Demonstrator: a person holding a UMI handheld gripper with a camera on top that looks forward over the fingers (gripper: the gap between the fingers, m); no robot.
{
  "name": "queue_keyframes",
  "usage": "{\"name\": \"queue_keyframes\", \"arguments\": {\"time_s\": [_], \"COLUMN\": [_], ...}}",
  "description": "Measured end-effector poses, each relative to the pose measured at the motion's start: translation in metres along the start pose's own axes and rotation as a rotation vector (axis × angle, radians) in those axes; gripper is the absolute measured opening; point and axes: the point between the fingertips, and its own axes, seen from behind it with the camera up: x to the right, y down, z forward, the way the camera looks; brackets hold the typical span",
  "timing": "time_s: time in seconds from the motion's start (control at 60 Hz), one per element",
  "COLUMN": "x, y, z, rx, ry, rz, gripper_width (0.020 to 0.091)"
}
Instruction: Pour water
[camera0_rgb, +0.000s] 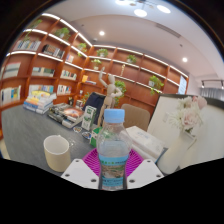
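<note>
Upright, water bottle (114, 150) in claw (113, 170).

Clear bottle (114, 150) with pale blue cap and blue-and-white label, magenta pads (95, 163) of the claw (113, 170) either side of it, cream cup (57, 153) left of the bottle, grey table (25, 130), wooden orange-brown shelves (60, 60) behind
</note>
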Motion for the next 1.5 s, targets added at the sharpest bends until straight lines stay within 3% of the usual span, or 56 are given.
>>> {"name": "queue_keyframes", "arguments": {"time_s": [0.217,0.4,0.45,0.617,0.867,0.917,0.983,1.05,1.317,1.5], "x": [-0.013,-0.016,-0.019,-0.015,-0.017,-0.021,-0.022,-0.021,-0.014,-0.016], "y": [0.022,0.037,0.053,0.052,0.055,0.061,0.061,0.064,0.067,0.051], "z": [0.013,0.026,0.032,0.022,0.023,0.023,0.013,0.003,-0.066,-0.104], "rx": [0.024,0.057,0.017,0.026,0.023,0.005,0.011,0.008,-0.022,0.016], "ry": [-0.086,-0.047,-0.045,-0.029,-0.024,-0.031,-0.021,-0.006,0.152,0.182], "rz": [0.318,0.342,0.322,0.341,0.345,0.352,0.346,0.338,0.359,0.399], "gripper_width": [0.0269,0.0296,0.0306,0.0298,0.0465,0.0553,0.0721,0.0804,0.081,0.0809]}}
